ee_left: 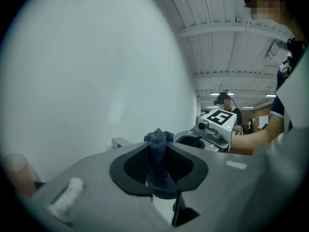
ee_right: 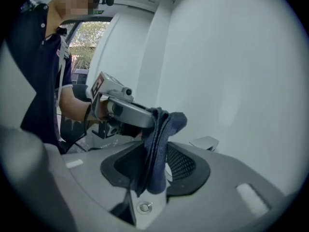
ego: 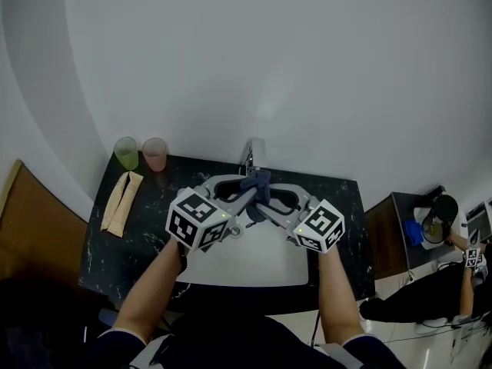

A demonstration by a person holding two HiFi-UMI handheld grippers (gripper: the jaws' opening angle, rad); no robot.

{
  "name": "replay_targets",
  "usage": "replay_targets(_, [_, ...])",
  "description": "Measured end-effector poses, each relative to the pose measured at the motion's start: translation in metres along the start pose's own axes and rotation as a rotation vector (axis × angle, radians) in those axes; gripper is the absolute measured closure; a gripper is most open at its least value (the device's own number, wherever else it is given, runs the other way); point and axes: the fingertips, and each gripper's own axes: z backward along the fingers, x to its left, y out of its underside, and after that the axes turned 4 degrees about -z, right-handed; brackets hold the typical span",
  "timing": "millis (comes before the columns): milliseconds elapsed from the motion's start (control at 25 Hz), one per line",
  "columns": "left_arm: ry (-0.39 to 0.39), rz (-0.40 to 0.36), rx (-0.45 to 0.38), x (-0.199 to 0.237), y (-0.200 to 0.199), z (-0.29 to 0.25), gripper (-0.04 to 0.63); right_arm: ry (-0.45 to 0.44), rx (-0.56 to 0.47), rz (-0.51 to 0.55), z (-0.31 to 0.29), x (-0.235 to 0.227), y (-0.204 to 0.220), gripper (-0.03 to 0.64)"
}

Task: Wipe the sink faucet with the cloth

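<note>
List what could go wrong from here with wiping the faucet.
1. Only the left claw pinches the cloth. The right claw stands open around it, so a tug may drop it into the sink.
2. The cloth is bunched, with little showing past the tips, so bare claw tips might scrape the faucet.
3. Both claws sit close together and may knock.

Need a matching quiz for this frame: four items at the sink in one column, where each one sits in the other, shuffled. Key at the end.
Things:
1. green translucent plastic cup
2. pink translucent plastic cup
3. beige folded cloth
4. dark blue knitted cloth

Places:
A. bunched over the white sink, in front of the faucet
B. upright at the back of the black countertop, leftmost
C. lying flat, in front of the cups
D. upright, just right of the other cup

Pairs: 1-B, 2-D, 3-C, 4-A
</note>
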Motion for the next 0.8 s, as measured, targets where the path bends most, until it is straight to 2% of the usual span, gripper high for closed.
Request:
replay_targets(80, [-0.048, 0.007, -0.003, 0.02, -0.002, 0.005, 0.525, 0.056, 0.026, 0.002, -0.003, -0.005, 0.006, 0.46])
replay_targets(240, [-0.169, 0.029, -0.054, 0.069, -0.019, 0.01, 0.525, 0.183, 0.095, 0.027, -0.016, -0.02, 0.021, 0.497])
replay_targets(440, [-0.292, 0.015, -0.113, 0.113, -0.044, -0.001, 0.525, 0.303, 0.117, -0.02, -0.027, -0.031, 0.031, 0.505])
replay_targets(600, [-0.322, 0.014, -0.131, 0.13, -0.05, -0.028, 0.525, 0.329, 0.134, -0.042, -0.035, -0.035, 0.034, 0.525])
replay_targets(800, [-0.306, 0.052, -0.098, 0.133, -0.027, -0.058, 0.525, 0.312, 0.178, -0.034, -0.045, -0.031, 0.046, 0.531])
